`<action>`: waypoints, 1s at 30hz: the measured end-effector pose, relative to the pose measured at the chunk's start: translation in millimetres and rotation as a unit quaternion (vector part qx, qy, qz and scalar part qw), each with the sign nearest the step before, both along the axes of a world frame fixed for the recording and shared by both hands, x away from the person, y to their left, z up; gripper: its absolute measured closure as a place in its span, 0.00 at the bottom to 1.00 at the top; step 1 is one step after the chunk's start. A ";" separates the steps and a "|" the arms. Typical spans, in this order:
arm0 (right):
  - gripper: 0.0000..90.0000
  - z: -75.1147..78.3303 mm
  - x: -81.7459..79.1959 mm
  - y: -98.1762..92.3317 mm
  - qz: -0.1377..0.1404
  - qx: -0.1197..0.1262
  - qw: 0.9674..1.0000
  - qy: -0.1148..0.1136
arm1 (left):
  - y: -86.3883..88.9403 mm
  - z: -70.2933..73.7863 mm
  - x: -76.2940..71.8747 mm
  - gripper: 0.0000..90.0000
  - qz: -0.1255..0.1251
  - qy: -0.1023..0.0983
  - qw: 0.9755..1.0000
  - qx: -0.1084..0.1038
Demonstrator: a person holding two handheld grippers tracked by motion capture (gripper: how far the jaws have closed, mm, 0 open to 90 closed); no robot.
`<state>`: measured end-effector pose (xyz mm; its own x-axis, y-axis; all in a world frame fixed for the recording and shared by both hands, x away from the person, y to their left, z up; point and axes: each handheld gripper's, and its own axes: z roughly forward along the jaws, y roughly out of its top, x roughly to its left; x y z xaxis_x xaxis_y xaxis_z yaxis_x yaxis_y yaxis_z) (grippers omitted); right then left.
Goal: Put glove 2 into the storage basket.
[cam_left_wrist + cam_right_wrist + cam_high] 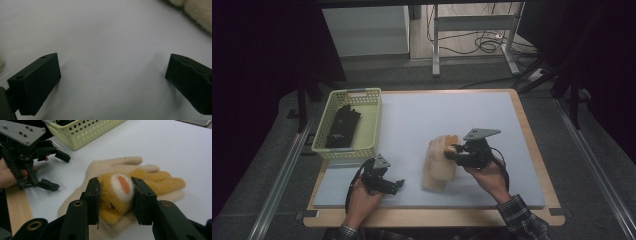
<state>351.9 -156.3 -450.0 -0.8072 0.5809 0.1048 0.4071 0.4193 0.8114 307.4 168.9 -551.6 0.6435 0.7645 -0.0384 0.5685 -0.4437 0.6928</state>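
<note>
A beige fuzzy glove (438,167) with an orange plush part (120,195) is at the front middle of the white mat (452,115). My right gripper (451,152) is shut on that orange part, one jaw on each side of it (115,183). The glove's cream fingers (117,163) spread on the mat beyond the jaws. My left gripper (399,184) rests low at the front left of the mat, jaws wide open with only bare mat between them (112,72). In the right gripper view the left gripper (58,171) stands to the left of the glove, apart from it.
A pale yellow basket (371,120) stands at the mat's left edge with a dark item (343,125) in it. The mat lies on a wooden board whose edge (437,217) runs along the front. Cables and table legs are on the floor behind.
</note>
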 end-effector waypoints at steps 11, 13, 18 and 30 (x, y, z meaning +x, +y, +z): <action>0.57 -58.7 -5.5 27.6 -0.017 -0.058 0.998 -0.003 | 0.0 0.0 -0.2 0.00 0.000 0.001 1.000 0.000; 0.52 -61.4 -5.5 24.9 -0.020 -0.050 0.999 0.004 | 0.0 0.0 -0.2 0.00 0.000 0.001 1.000 0.000; 0.43 -54.2 -4.0 19.8 -0.014 -0.048 0.999 0.000 | -0.1 0.0 -0.3 0.00 0.000 0.000 1.000 -0.001; 0.73 -46.1 -8.4 -22.3 -0.018 -0.051 0.999 -0.002 | 0.0 0.0 -0.3 0.00 0.000 0.001 1.000 0.000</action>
<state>343.5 -178.6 -496.1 -0.7859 0.6171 0.0404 0.4197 0.4842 0.7677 307.1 168.9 -551.6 0.6439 0.7641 -0.0386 0.5691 -0.4446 0.6917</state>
